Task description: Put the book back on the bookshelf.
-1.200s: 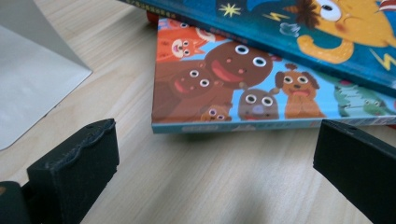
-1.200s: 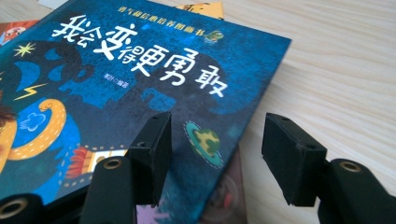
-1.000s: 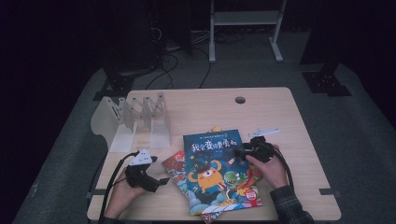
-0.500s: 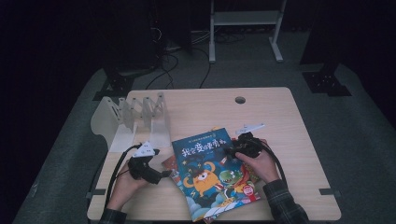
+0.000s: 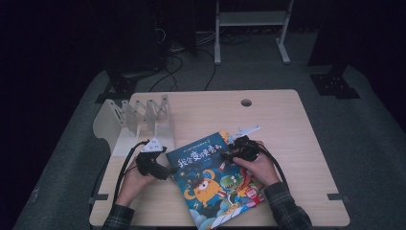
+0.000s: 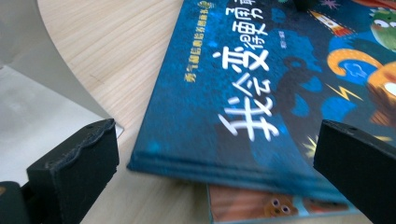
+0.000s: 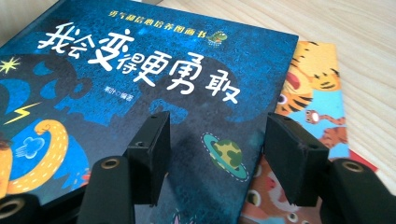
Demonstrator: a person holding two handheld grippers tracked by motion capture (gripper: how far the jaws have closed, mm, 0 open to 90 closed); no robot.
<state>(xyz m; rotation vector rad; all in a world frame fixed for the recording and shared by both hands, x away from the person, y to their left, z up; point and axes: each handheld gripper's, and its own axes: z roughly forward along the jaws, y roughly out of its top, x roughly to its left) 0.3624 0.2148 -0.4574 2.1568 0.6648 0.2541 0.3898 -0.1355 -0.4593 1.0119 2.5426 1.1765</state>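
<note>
Two grippers flank a blue book (image 5: 216, 182) lying atop others near the front of the tabletop (image 5: 287, 120), beside a white rack (image 5: 139, 120). Left gripper (image 5: 165, 171) at its spine, fingers open; right gripper (image 5: 225, 155) over the cover, fingers open, gripping nothing.

Your bench (image 5: 287, 124) is lit evenly from above while the room around it stays dark; up close, the black jaws blur softly, casting faint shadows.
</note>
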